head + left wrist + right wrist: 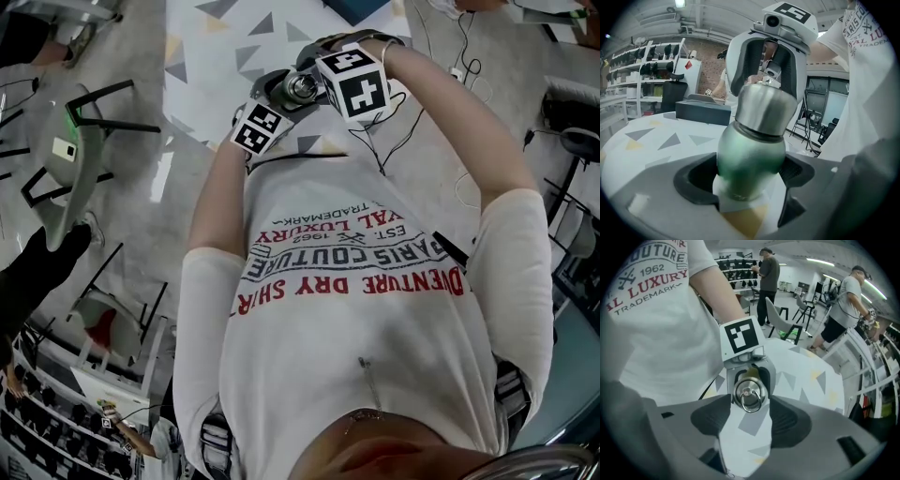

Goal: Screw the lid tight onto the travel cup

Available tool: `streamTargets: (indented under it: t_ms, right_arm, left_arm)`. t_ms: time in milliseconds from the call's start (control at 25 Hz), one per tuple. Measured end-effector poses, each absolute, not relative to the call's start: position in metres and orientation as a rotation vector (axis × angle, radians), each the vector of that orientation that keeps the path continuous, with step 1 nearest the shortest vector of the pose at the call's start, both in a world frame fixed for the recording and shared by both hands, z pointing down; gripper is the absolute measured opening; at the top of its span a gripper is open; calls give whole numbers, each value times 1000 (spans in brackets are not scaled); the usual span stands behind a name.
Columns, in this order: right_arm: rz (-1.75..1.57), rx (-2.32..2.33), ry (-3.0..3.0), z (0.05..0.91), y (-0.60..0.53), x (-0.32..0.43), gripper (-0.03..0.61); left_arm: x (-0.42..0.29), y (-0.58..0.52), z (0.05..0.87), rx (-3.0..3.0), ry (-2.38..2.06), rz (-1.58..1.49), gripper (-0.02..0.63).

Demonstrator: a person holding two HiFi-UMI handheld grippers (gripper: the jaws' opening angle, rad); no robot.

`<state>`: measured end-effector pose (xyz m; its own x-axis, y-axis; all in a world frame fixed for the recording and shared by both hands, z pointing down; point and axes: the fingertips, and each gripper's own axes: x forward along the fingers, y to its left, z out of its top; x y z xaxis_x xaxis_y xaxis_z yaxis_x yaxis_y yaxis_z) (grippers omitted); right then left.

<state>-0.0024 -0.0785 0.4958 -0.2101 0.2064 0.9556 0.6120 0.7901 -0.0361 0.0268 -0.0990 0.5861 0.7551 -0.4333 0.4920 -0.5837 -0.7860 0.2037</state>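
Left claw point(749, 187) grips the green metal travel cup point(750, 157) (its silver steel lid point(765, 110) on top); right claw point(746, 423) hangs released, jaws spread, above it.

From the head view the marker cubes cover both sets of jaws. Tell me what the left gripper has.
Observer: The left gripper is shut on the cup, its pads on the green body below the neck.
Operator: Now report the right jaws.
Observer: The right gripper is open. It points down at the lid, which shows between the jaw tips with no pad pressing on it.
Operator: Say whether the lid is on.
Observer: In the left gripper view the steel lid sits on the cup's neck. How tight it is cannot be told.
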Motion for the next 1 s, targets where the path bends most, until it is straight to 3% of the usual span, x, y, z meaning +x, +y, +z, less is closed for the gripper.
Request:
streamTargets:
  t_ms: [120,480,1000]
  right_arm:
    - [-417,-668,-1758,501,-77,-3,239]
    - [-366,-554,-1862,503,-76,-4,233]
    - [116,25,-2042,502,-84,-6,232]
  left_arm:
    - [27,-99,587,2602,-780,601,400]
    - [27,-99,587,2593,-773,598,403]
    - [27,-100,588,2572,-787,580,408]
